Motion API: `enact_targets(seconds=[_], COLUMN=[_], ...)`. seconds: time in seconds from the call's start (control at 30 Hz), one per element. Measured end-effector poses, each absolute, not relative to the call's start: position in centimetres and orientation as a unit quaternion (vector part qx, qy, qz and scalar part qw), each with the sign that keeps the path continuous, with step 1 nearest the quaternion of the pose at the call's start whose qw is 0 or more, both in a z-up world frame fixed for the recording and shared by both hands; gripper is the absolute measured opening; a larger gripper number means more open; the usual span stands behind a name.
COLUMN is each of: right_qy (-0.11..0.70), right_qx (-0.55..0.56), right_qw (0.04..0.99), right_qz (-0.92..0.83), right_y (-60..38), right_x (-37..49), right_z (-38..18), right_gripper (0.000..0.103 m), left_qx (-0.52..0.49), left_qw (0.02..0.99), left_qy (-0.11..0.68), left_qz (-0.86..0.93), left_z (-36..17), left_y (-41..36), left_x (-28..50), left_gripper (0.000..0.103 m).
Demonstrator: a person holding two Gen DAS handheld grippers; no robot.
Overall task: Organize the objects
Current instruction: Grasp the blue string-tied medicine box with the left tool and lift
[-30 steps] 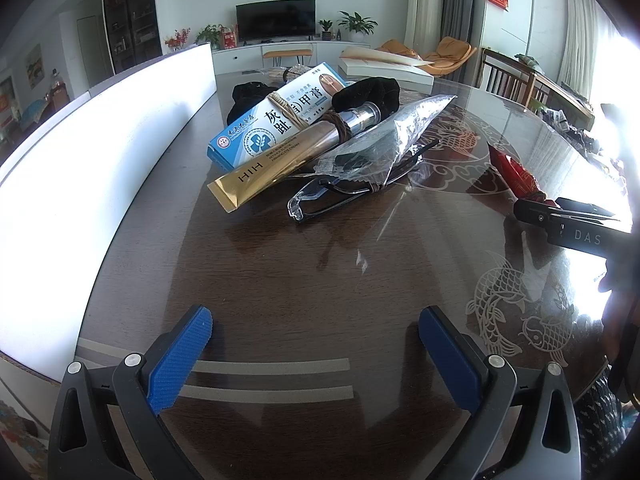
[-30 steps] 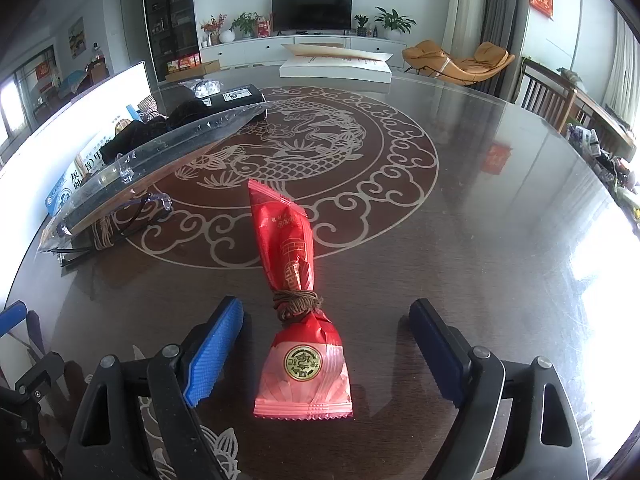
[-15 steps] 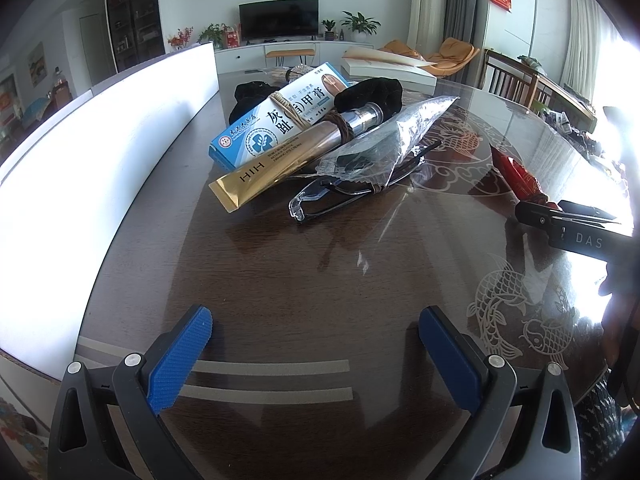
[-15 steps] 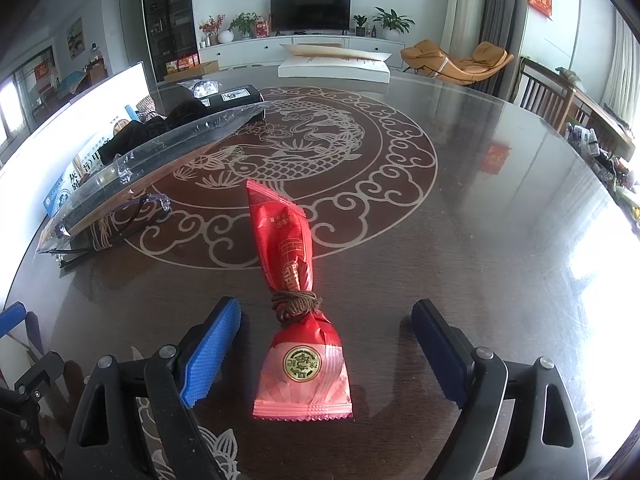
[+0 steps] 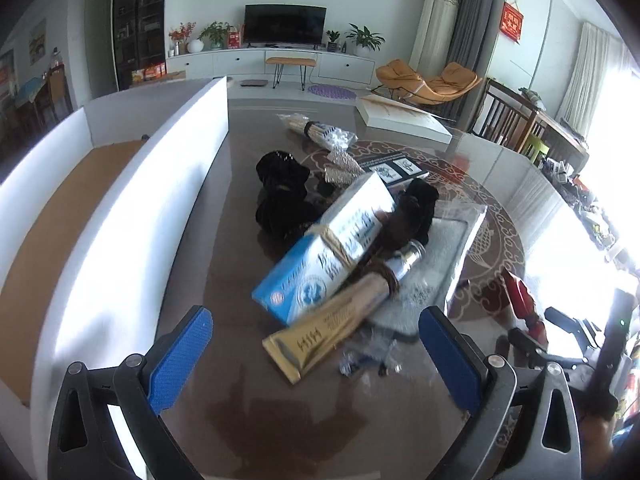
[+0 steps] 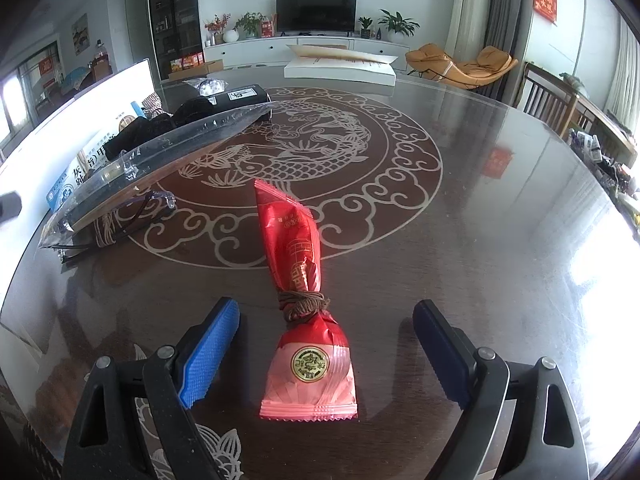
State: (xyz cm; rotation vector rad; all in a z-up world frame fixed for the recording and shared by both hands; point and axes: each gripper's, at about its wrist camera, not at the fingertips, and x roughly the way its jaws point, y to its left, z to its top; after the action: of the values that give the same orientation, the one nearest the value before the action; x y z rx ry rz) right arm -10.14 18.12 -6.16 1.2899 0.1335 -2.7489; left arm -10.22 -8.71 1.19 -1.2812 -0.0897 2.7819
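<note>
Clutter sits ahead of my left gripper (image 5: 316,356), jaws wide apart, holding nothing, raised over the dark table (image 5: 240,420). Between its fingertips and just beyond: gold tube (image 5: 320,340) lying across a blue-white box (image 5: 320,264), both tied with twine. Clear bag (image 5: 444,256) lies right of them, partly under the tube; glasses beneath, blurred. Black cloth (image 5: 280,200) behind the box. White bin (image 5: 132,216) runs along the left, brown floor inside. Red packet (image 5: 520,300) at far right, near my other gripper.

My right gripper (image 6: 326,348) also wide open, gripping nothing. Packet (image 6: 300,280) lies on the table between its fingers, twine knot at mid-length, gold seal end nearest me; neither pad touches it. Bag (image 6: 160,156) and box (image 6: 76,176) are off to the left, well apart from the packet.
</note>
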Motion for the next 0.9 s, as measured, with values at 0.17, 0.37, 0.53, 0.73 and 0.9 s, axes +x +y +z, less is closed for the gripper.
enact_targets(seconds=[0.17, 0.37, 0.53, 0.73, 0.9], right_qy=[0.045, 0.043, 0.035, 0.067, 0.081], right_qx=[0.423, 0.424, 0.437, 0.475, 0.495], right_qw=[0.057, 0.06, 0.084, 0.134, 0.133], right_qz=[-0.903, -0.902, -0.895, -0.867, -0.855], right_y=[17.9, 17.9, 18.2, 17.7, 18.0], right_x=[-10.1, -10.1, -10.2, -12.1, -13.1], right_z=[-6.1, -6.2, -6.0, -5.3, -4.6], right_gripper=[0.089, 0.089, 0.089, 0.065, 0.019], left_qx=[-0.462, -0.496, -0.521, -0.49, -0.484], left_qw=[0.025, 0.073, 0.082, 0.093, 0.087], left_qy=[0.022, 0.09, 0.09, 0.009, -0.04], left_qz=[0.886, 0.86, 0.845, 0.867, 0.87], left_z=[-0.4, -2.9, -3.7, -1.8, -1.7], left_y=[-8.3, -5.9, -5.9, -7.5, -9.1], left_x=[-16.8, -18.6, -18.6, -15.6, -14.1], left_gripper=[0.103, 0.103, 0.047, 0.031, 0.024])
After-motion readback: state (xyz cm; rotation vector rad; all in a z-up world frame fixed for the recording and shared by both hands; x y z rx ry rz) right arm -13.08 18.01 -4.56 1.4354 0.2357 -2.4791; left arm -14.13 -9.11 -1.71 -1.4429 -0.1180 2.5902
